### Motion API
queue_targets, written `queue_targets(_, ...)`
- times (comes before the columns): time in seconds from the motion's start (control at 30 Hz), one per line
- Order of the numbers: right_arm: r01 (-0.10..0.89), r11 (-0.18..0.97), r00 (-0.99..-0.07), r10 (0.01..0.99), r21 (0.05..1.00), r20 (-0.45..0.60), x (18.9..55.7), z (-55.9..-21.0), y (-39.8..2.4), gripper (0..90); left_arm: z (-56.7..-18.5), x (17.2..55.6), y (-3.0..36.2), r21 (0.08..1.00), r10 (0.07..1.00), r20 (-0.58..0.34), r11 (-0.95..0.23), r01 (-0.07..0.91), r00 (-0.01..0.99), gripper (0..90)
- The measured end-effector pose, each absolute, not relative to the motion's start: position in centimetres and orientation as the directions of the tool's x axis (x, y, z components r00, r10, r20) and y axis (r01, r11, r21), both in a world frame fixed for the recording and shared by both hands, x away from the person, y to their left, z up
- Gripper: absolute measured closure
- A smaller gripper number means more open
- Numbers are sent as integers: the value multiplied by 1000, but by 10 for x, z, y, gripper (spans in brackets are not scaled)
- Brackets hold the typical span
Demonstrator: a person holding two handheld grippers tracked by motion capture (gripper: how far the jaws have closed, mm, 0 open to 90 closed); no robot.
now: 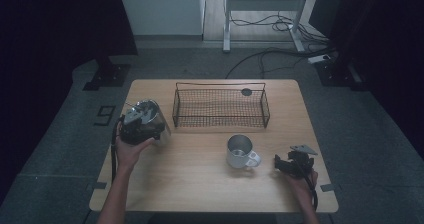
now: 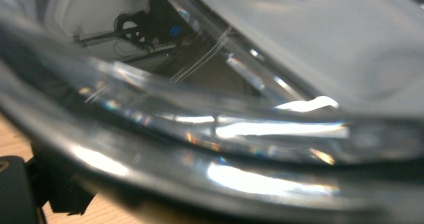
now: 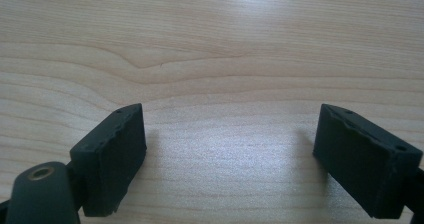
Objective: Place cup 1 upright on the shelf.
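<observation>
Left gripper (image 1: 141,125) masked by glass jug (image 1: 150,118); jug's rim (image 2: 215,129) blurred and cropped close up.

My table (image 1: 200,184) is light wood with a plain grain, standing on a grey floor (image 1: 60,149). A black wire basket (image 1: 220,106) sits on it toward the far edge, a small dark disc (image 1: 246,91) by its far right corner. A metal mug (image 1: 241,152) stands nearer me, right of centre, its handle turned right.
</observation>
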State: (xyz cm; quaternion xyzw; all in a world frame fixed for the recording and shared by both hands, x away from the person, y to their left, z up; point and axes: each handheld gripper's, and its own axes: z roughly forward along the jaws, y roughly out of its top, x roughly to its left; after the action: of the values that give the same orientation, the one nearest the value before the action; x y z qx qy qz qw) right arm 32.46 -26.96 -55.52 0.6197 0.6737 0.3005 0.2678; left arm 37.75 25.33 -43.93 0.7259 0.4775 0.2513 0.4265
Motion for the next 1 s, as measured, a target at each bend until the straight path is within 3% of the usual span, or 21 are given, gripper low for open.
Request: queue_targets(1.0, 675, 51, -88, 996, 736, 12, 325, -555, -270, 129, -409, 382, 231, 874, 885, -41, -193, 446, 464, 38)
